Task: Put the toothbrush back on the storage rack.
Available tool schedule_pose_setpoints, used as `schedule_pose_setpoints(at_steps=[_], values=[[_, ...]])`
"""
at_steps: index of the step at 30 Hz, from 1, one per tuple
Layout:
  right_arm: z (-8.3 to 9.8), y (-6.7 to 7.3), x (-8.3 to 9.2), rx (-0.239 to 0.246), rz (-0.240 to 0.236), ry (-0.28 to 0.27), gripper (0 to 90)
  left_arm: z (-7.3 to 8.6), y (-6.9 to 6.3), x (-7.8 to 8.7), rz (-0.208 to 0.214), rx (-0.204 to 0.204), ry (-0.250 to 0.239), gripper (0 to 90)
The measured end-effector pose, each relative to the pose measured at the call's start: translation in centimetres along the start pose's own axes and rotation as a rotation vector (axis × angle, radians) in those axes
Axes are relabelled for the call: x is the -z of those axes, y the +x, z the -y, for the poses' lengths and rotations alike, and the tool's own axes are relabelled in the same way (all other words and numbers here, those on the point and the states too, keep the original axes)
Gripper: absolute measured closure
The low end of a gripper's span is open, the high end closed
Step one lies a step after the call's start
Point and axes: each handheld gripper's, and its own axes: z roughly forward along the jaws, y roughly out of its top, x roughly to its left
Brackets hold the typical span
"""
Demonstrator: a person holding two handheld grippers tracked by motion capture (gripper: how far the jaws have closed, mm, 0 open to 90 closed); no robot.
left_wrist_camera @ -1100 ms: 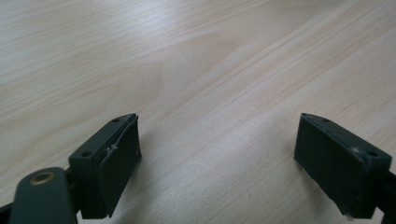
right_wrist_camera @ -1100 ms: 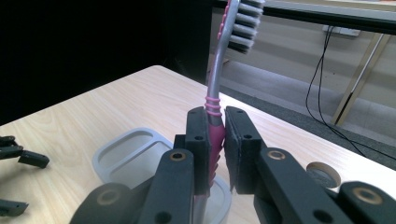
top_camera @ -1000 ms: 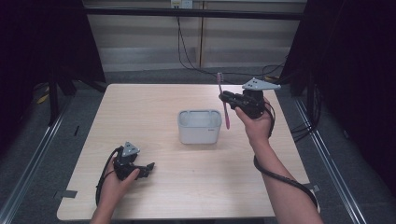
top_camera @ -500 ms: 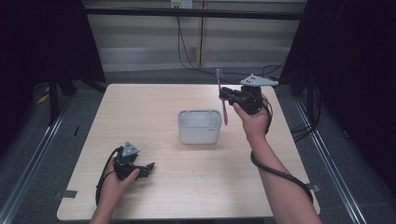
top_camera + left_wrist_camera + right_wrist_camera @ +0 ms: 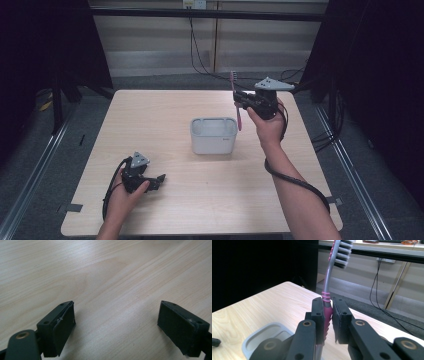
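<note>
The right gripper (image 5: 239,101) is clamped on a pink-and-grey plastic toothbrush (image 5: 235,100) and holds it upright above the light wood-grain table (image 5: 150,125). In the right gripper view the two black jaws press on the brush from both sides at approx. mid-handle.

Toothbrush, appearance:
- Handle: magenta-pink w/ a ribbed grip zone between the pads (image 5: 320,315); lower end hangs below the jaws.
- Neck: pale grey, slim, slightly curved, w/ thin pink rings just above the jaws.
- Head: at top, bristles in alternating dark and white rows, facing right in the right gripper view (image 5: 342,252).
- Orientation: near vertical, head up, slight tilt.

Position: in the high view the toothbrush is at the table's far right area, just beside the right rear corner of a pale grey rectangular plastic holder (image 5: 213,135) w/ rounded corners and compartments on top. The handle's lower end overlaps the holder's right edge in that view; contact cannot be determined. In the right gripper view the holder (image 5: 259,340) lies below and left of the jaws.

The left gripper (image 5: 159,178) rests low near the table's front left, held by the person's left hand (image 5: 122,192), well apart from the holder and brush. Its jaws stand wide apart in the left gripper view, pads (image 5: 63,327) clear, bare wood surface between them, nothing gripped.

The person's right hand (image 5: 267,125) wraps the right gripper's body; a black cable (image 5: 290,177) trails down along the forearm.
</note>
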Motion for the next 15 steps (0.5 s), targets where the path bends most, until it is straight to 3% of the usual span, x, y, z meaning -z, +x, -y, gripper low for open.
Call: schedule_pose_setpoints(at_steps=[15], values=[[0.3,-0.2,-1.1,-0.020,0.006,-0.016,80.6,0.0,0.0,0.0,0.000,0.000,0.000,14.0]])
